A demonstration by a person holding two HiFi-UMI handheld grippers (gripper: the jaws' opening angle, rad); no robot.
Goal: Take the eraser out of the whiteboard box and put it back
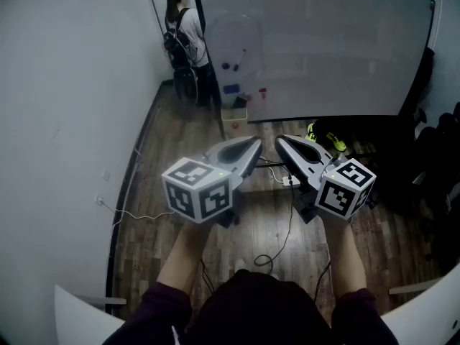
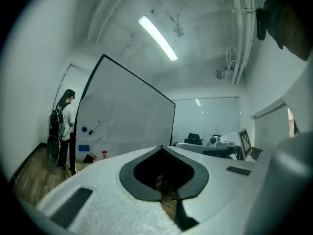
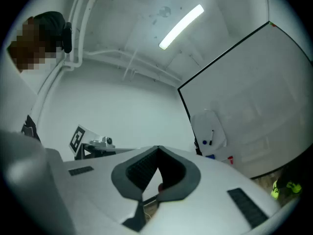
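Left claw (image 1: 254, 144), right claw (image 1: 282, 141): both pressed together, empty. Small blue rectangular eraser (image 1: 231, 89) at 12 o'clock, well apart. Risk: unopened claws could knock it away.

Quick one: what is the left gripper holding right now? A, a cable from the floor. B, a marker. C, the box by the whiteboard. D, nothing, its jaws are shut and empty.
D: in its own view the left gripper has its jaws closed tip to tip with nothing between them, and the whiteboard stands far across the room.
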